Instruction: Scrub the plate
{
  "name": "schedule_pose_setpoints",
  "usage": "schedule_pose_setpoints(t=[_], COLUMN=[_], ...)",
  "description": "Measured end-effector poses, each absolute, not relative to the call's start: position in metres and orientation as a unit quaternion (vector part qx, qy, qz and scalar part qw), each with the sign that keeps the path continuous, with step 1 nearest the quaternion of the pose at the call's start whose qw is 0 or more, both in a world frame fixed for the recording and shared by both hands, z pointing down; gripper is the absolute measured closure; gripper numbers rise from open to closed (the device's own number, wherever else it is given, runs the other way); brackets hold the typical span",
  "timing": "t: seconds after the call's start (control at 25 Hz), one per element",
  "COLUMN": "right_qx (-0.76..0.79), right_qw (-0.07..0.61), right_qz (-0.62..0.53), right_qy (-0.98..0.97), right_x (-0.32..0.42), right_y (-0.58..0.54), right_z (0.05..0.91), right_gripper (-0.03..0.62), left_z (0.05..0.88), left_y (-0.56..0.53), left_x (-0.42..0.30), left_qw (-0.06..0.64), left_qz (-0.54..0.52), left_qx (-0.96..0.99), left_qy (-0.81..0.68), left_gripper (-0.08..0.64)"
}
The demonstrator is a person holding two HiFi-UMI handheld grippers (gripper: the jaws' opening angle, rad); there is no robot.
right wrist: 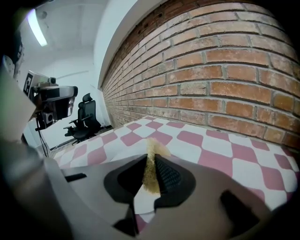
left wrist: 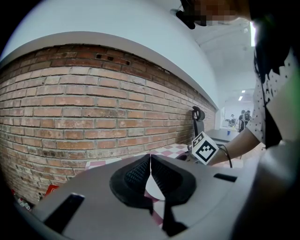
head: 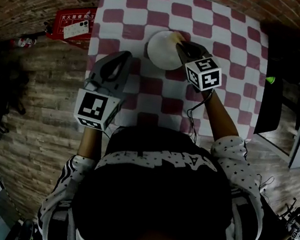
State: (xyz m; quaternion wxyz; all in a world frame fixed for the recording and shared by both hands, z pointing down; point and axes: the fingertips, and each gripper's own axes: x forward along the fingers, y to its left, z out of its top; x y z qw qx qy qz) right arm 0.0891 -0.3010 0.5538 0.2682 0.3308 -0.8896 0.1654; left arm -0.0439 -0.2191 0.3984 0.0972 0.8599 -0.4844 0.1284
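Holding a thin yellow sponge edge-on, your right gripper has its black ribbed jaws pinched narrow on it, and the frayed top of the sponge pokes out past the tips. From the head view, that gripper comes in from about 4 o'clock across the round white plate. The sponge sits over the plate's rim near 1 o'clock. It seems to press on the rim, though contact is hard to confirm at this angle.

The plate lies flat on the red-and-white checked tablecloth, on the far half of the table, toward 12 o'clock from you. A pale strip of the plate shows under the right jaws.

Your left gripper is at roughly 8 o'clock from the plate, near it but apart, over the cloth's left edge. Its jaws are closed flat together with nothing between them, and they point toward the brick wall.
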Motion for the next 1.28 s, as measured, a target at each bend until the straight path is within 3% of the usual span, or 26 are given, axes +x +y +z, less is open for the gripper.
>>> schedule_pose_setpoints(t=[1.28], right_qx=[0.258], right_qw=[0.287], right_qz=[0.195], right_qy=[-0.902], right_x=[0.056], right_y=[-0.242], right_z=[0.571], right_gripper=[0.538], left_z=[0.399], left_y=[-0.218], left_x=[-0.039], left_qw=[0.098], left_qz=[0.129], left_qx=[0.87], left_qy=[-0.467], left_gripper=[0.546])
